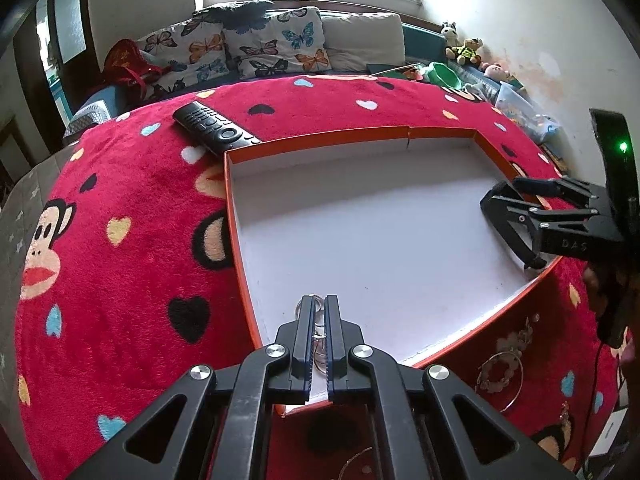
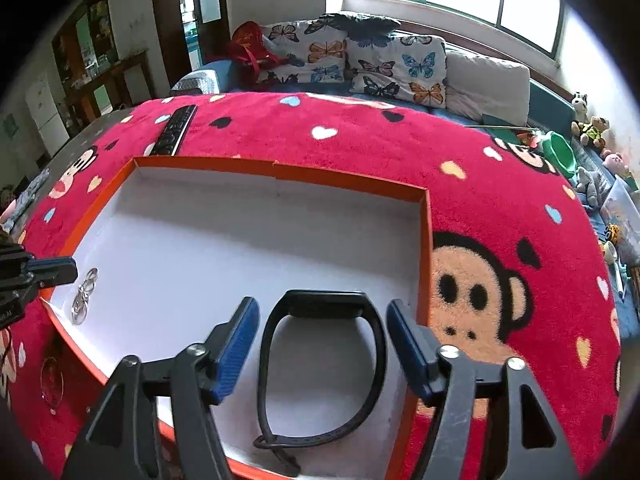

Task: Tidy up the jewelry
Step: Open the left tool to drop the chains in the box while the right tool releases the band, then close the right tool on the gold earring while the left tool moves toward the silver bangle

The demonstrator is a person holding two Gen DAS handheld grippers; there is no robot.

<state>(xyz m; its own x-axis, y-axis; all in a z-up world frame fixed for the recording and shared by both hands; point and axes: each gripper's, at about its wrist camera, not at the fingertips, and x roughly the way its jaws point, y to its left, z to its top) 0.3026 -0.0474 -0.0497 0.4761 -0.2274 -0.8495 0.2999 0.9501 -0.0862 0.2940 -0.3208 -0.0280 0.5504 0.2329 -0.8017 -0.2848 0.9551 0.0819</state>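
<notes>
An orange-rimmed shallow box [image 1: 320, 142] with a white floor lies on the red blanket; it also shows in the right wrist view [image 2: 280, 170]. My left gripper [image 1: 319, 304] is nearly shut around a chain of silver rings [image 1: 319, 330] at the box's near edge; the rings [image 2: 84, 294] hang down to the box floor in the right wrist view. My right gripper [image 2: 320, 316] is open, its jaws on either side of a black wristband [image 2: 324, 364] that lies in the box's right corner. The right gripper [image 1: 516, 216] and the wristband [image 1: 505, 222] also show in the left wrist view.
A black remote [image 1: 214, 128] lies on the blanket beyond the box. Gold hoop jewelry [image 1: 502, 376] lies on the blanket in front of the box. A sofa with butterfly pillows [image 1: 256, 46] stands behind.
</notes>
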